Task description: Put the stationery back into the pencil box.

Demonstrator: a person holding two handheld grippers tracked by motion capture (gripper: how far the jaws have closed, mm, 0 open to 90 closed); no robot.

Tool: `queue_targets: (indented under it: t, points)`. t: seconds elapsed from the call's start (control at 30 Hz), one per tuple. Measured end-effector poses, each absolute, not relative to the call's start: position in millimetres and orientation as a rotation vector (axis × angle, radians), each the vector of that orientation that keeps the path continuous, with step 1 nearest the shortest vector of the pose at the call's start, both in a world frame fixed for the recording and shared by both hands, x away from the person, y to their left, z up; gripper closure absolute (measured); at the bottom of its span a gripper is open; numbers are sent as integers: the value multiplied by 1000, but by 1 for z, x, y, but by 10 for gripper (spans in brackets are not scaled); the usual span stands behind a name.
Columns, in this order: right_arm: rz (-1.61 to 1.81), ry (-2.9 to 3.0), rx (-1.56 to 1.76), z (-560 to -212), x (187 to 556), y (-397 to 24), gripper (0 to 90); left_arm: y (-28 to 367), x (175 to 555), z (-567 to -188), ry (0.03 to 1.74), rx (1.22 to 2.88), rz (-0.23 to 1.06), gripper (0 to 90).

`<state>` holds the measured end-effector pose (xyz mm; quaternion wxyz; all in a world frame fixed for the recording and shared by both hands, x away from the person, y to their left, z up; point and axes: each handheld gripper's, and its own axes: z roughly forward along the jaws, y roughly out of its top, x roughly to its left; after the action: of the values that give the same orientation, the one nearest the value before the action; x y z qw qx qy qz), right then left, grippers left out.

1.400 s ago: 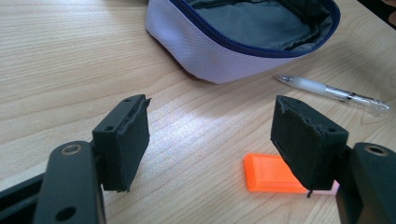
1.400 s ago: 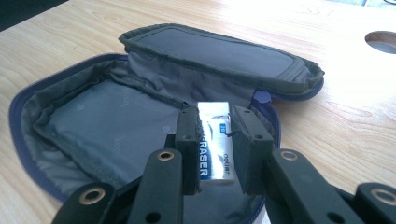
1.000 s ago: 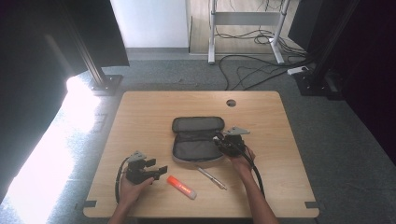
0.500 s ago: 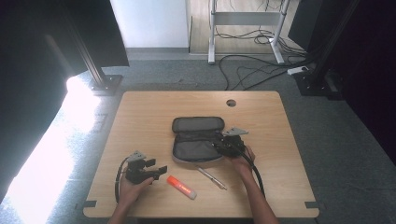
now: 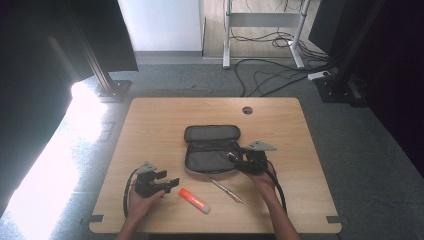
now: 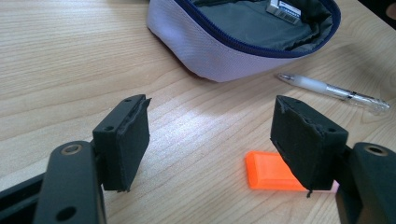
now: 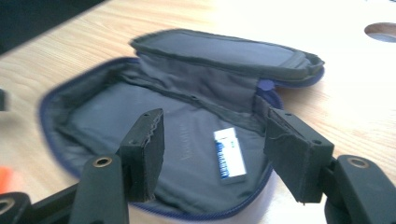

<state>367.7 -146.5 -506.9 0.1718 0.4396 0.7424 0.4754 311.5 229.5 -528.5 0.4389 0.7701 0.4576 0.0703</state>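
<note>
A pale wooden surface (image 5: 150,120) stands on grey carpet. The grey pencil case (image 5: 210,150) lies unzipped mid-surface, a white eraser (image 7: 229,155) inside. The right tongs (image 5: 239,161) have just been opening, empty, over it; the left tongs (image 5: 167,184) gape empty near the front edge.

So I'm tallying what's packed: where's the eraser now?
In the right gripper view the eraser lies inside the open pouch, on its lining near the right end.

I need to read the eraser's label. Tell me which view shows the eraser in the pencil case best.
The right gripper view: the eraser lies large and whole on the lining of the open pencil case, its blue-and-white sleeve facing the camera. The left gripper view catches just one end over the case's rim. In the high view it is too small to pick out.
</note>
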Motion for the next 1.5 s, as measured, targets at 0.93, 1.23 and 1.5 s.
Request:
queue_targets:
  t: [0.93, 1.23, 1.5]
  points:
    - [1403, 2077, 1157, -510, 310, -173, 390, 230, 311, -529, 1137, 1916, 185, 284]
    - [1383, 2114, 1133, -515, 294, -172, 389, 231, 311, -529, 1144, 1912, 184, 284]
    - [1380, 2139, 1135, -522, 284, -171, 392, 231, 312, -529, 1142, 1914, 183, 285]
